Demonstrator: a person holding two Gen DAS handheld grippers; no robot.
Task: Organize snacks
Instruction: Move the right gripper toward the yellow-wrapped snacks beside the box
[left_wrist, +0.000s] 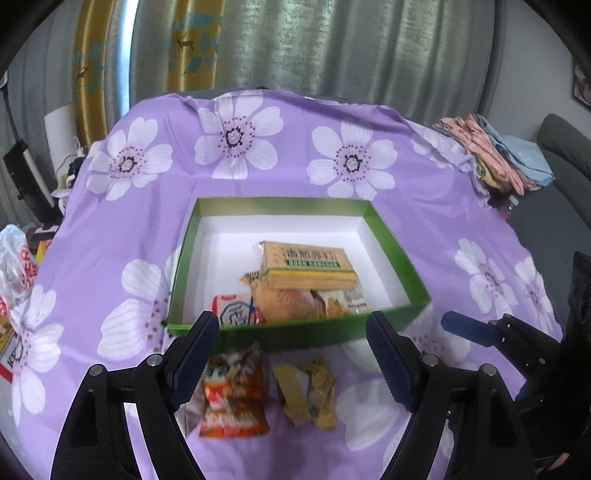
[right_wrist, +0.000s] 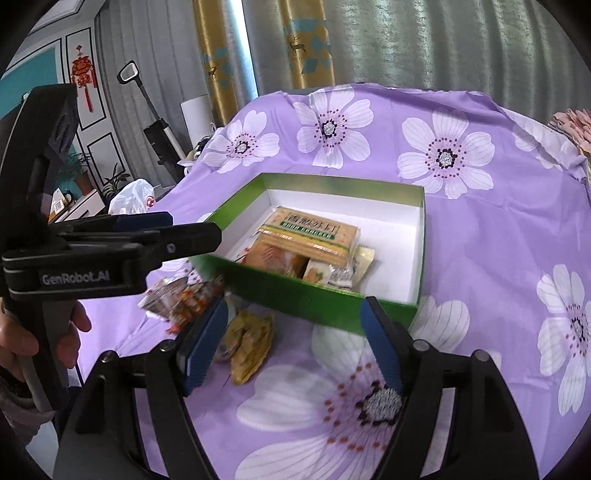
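**Two snack packs still outside the box, both tongs empty**

Living-room setup: grey-green curtains with gold panels at the back, and a bench (left_wrist: 295, 177) covered in a purple cloth with big white flowers. A pile of folded clothes (left_wrist: 495, 155) sits at the far right corner, and a white plastic bag (left_wrist: 14, 266) hangs off the left edge.

The green box (left_wrist: 295, 334) with the white inside sits mid-bench. It already holds a cracker pack (left_wrist: 306, 266) stacked on top of a few smaller wrapped snacks, all crowded toward the near wall. Just outside that near wall, flat on the cloth, lie an orange-red snack bag (left_wrist: 232, 395) and, beside it, a yellow-brown snack pack (left_wrist: 308, 391).

What I'd worry about, biggest first:
- The cloth is loose and slippery-looking. A pinch from above could grab fabric with the wrapper and drag the box along.
- The two loose packs lie close together, so wide jaws could catch both, or nudge one away.
- The near box wall is right there, and a low carry could clip it.
- The pile inside is lopsided, so another pack dropped on top might slide off.

Pose: the left tongs (left_wrist: 291, 354) angle down over the loose packs, jaws spread wide, nothing between them. The right tongs (right_wrist: 295, 343) sit to their right, also tilted down, jaws apart and empty. A hand (right_wrist: 33, 339) grips the left tool's handle.
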